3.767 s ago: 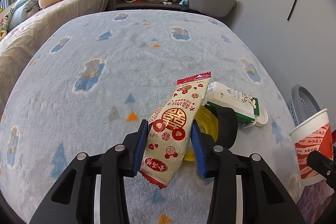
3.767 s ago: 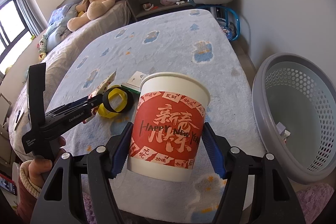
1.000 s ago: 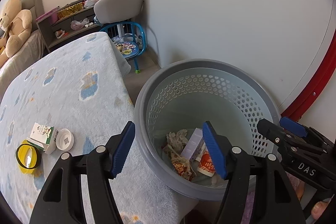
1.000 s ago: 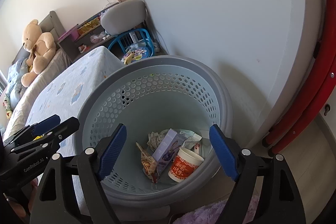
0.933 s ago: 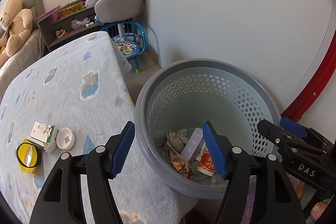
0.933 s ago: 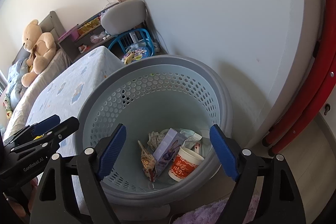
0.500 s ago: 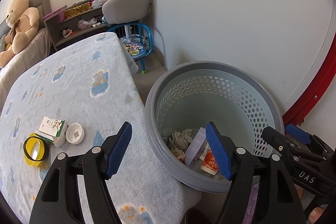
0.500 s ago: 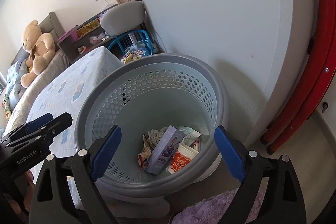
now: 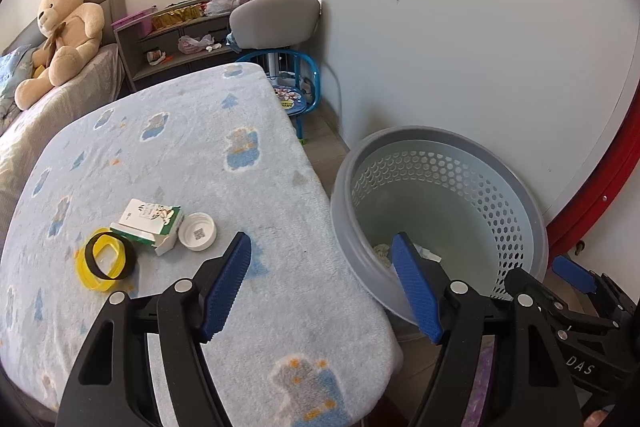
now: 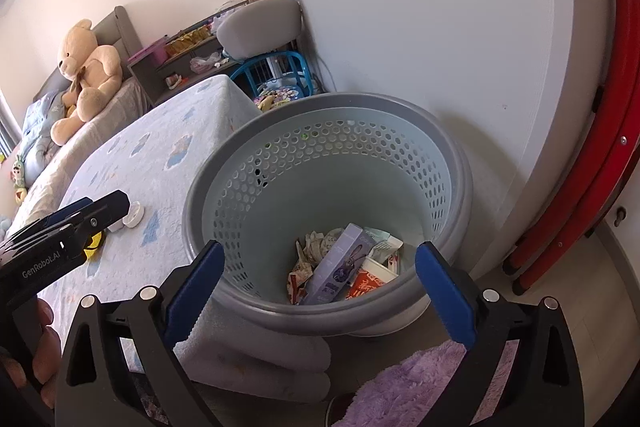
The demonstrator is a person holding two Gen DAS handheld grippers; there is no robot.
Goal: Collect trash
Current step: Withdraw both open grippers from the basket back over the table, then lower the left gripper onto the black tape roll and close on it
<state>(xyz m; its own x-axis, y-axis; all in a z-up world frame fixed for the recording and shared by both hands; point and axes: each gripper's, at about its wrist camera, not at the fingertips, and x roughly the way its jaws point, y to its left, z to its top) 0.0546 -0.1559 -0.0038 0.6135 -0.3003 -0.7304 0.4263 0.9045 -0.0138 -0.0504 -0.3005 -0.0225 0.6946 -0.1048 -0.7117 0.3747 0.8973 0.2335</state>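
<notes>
Both grippers are empty. The left gripper (image 9: 320, 283) has its jaws apart with nothing between them, poised over the near corner of the blanket-covered desk (image 9: 192, 147), while the right gripper (image 10: 320, 277) hangs above the grey perforated basket (image 10: 448, 147), its jaws opening wide and nothing between the pads. The basket stands on the floor just beside the desk's edge and against the white wall, and it already holds a share of the trash: a red-and-white paper cup (image 10: 370, 281) lying on its side, a purple carton (image 10: 340, 269), a red-printed snack wrapper (image 10: 298, 279) and some crumpled paper (image 10: 316, 245) at the bottom. That part of the job looks done. What is left sits together on the far-left part of the desk, well apart from the basket — a small green-and-white carton (image 9: 148, 221) lying flat, a white round lid (image 9: 199, 231) just beside it, and a yellow ring with a black band (image 9: 105, 261) touching or nearly touching the carton's other end. Judging by this, the collection is roughly past halfway, with three small pieces to fetch; the lid, being low and flat on the plush blanket, may be the fiddliest to pinch. Whether the ring counts as trash cannot be told from here.
</notes>
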